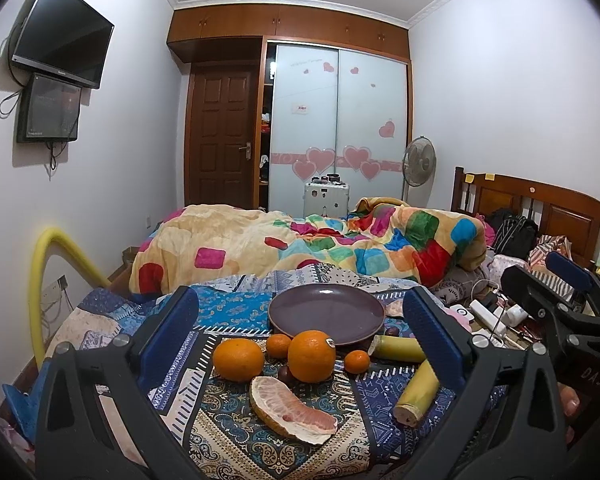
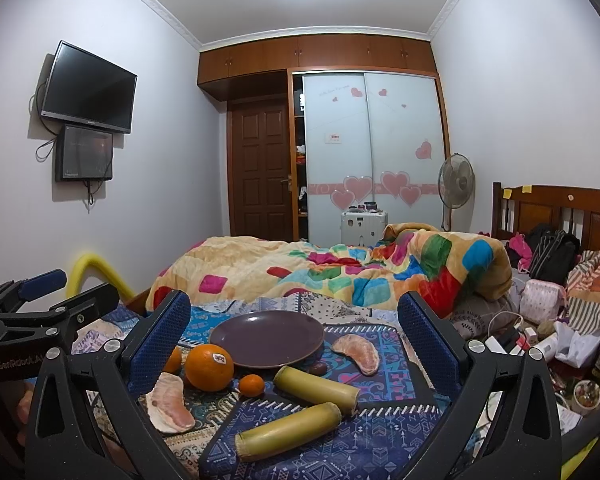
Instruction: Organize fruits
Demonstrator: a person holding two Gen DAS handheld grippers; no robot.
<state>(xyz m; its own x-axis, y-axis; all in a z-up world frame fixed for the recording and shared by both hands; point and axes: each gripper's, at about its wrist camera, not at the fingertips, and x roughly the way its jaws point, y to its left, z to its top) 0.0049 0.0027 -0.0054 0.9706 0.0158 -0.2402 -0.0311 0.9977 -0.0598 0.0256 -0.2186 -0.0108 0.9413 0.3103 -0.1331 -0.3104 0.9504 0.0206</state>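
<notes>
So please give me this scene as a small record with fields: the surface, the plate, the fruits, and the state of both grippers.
surface: patterned cloth on a bed
plate: purple plate, nothing on it
oranges: two big, one with a sticker
small oranges: two
pomelo pieces: one near, one to the right of the plate
yellow-green stalks: two, lying in front of the plate
left gripper: open, holds nothing
right gripper: open, holds nothing
</notes>
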